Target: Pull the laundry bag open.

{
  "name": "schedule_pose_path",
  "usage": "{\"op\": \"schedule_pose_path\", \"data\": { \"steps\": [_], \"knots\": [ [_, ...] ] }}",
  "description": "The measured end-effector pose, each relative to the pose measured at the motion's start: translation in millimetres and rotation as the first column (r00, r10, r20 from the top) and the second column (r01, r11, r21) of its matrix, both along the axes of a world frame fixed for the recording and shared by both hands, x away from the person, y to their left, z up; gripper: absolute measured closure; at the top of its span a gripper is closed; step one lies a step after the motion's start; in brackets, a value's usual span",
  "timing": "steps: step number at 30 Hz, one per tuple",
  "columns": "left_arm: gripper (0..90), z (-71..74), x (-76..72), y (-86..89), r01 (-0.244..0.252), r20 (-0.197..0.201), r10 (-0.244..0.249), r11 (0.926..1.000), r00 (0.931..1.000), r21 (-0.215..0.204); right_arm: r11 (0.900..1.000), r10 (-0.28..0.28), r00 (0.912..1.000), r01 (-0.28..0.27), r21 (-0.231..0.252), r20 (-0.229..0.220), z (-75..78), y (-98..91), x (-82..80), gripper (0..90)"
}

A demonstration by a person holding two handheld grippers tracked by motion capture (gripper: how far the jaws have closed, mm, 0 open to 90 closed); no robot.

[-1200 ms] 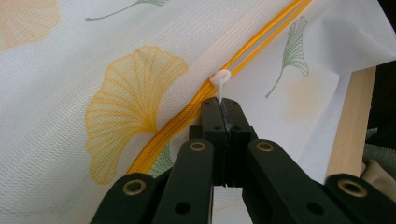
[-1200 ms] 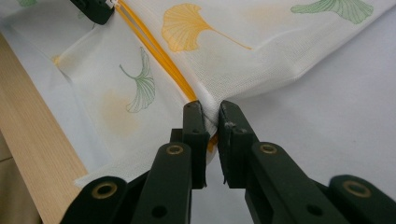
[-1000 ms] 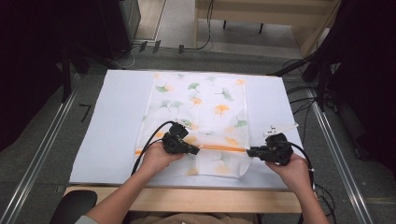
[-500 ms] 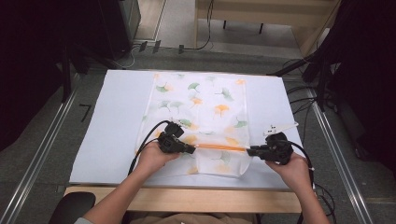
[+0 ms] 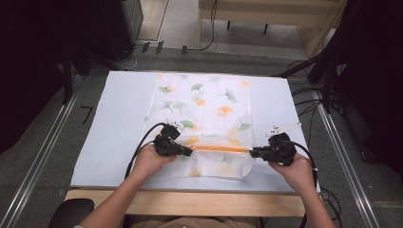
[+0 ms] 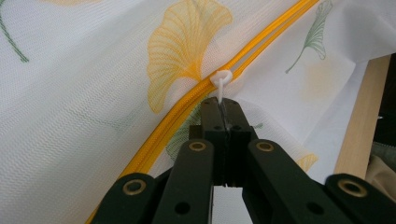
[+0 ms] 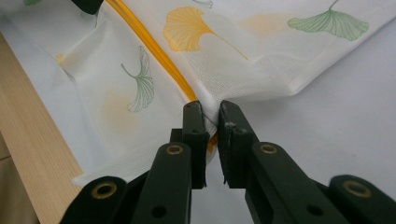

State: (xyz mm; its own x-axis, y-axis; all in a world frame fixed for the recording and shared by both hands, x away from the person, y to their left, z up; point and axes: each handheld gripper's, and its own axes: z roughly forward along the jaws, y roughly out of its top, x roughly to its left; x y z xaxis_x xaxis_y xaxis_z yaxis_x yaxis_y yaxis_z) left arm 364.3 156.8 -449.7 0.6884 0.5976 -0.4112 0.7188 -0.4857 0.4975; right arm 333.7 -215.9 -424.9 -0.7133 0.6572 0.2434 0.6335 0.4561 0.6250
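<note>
Where the white sheet [image 5: 119, 118] covers the table [image 5: 190, 202], a mesh bag [image 5: 209, 104] printed with green and orange ginkgo leaves lies flat down the middle, its far end near the sheet's back edge and its near end close to the wooden front edge. An orange zipper [image 5: 221, 149] runs across the bag near the person's side, stretched in a straight line between the two grippers. At its left end the left gripper [image 5: 186, 152], held in the left hand [image 5: 149, 159], points right along the zipper; in the left gripper view its jaws are pressed together on the stem of the white zipper pull [image 6: 221, 84], whose ring sits on the orange track just beyond the tips. At the bag's right edge the right gripper [image 5: 254, 153], in the right hand [image 5: 297, 168], points left; in the right gripper view its jaws pinch the mesh and the orange zipper end [image 7: 212, 137] between them, a narrow gap left around the bunched fabric. The bag's corner lifts slightly off the sheet there, with folds running toward the wood edge.
</note>
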Motion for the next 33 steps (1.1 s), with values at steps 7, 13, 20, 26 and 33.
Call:
{"op": "schedule_pose_path", "data": {
  "steps": [7,13,20,26,33],
  "knots": [
    [90.0,0.5,1.3,4.7,-0.013,-0.012,0.012,0.9993,0.9999,-0.035,1.0000,0.006,1.0000,-0.006,0.001,-0.002,0.0,1.7,1.6,84.1],
    [90.0,0.5,0.7,3.5,-0.010,-0.004,0.010,0.9996,0.9999,-0.026,1.0000,0.005,1.0000,-0.005,0.000,-0.002,-0.2,1.7,1.8,84.1],
    [90.0,1.1,0.1,2.6,-0.011,0.002,0.011,0.9997,0.9999,-0.022,1.0000,0.006,1.0000,-0.006,0.000,-0.002,-0.3,1.5,1.8,84.0],
    [90.0,1.0,-0.2,2.6,-0.013,0.006,0.013,0.9999,0.9999,-0.003,1.0000,0.008,1.0000,-0.008,-0.001,-0.001,-0.4,1.5,1.8,84.0],
    [90.0,3.5,-3.6,7.9,-0.005,0.001,0.005,0.9999,1.0000,0.015,1.0000,0.005,1.0000,-0.005,-0.004,-0.001,-0.3,2.2,1.6,84.0]
  ]
}}
